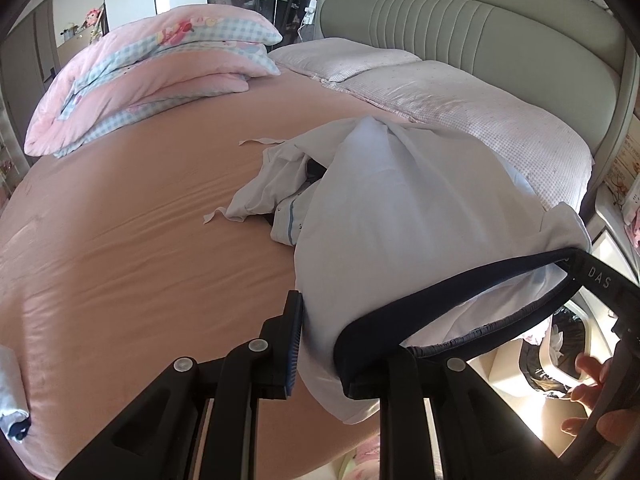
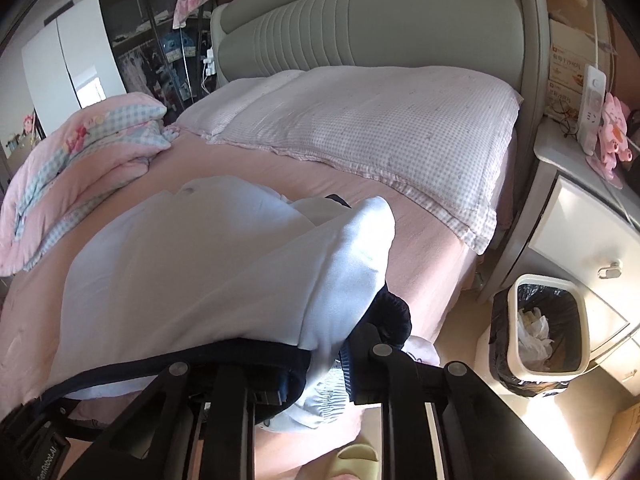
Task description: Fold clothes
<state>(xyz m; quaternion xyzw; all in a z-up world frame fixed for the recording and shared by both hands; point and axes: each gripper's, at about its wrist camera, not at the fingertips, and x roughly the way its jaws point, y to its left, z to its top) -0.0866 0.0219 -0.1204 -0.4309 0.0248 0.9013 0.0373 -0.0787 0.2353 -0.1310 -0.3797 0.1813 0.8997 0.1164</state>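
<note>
White garment [image 1: 400,208] on pink bed [image 1: 140,240]; bagged bin [image 2: 544,336] holding crumpled scraps [image 2: 534,334]

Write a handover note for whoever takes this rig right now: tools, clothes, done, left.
Left tool: shut on the garment, at its navy hem.
Right tool: shut on the same hem, at the other end.
Garment: pale blue, hem stretched between both tools at the near edge of the bed, the rest trailing over the sheet towards the pillows.
More clothes: a white crumpled pile beyond it on the bed.
Done: both hem corners gripped. No fold visible yet.
Left: lay the garment flat, fold it, then probably the pile.
</note>
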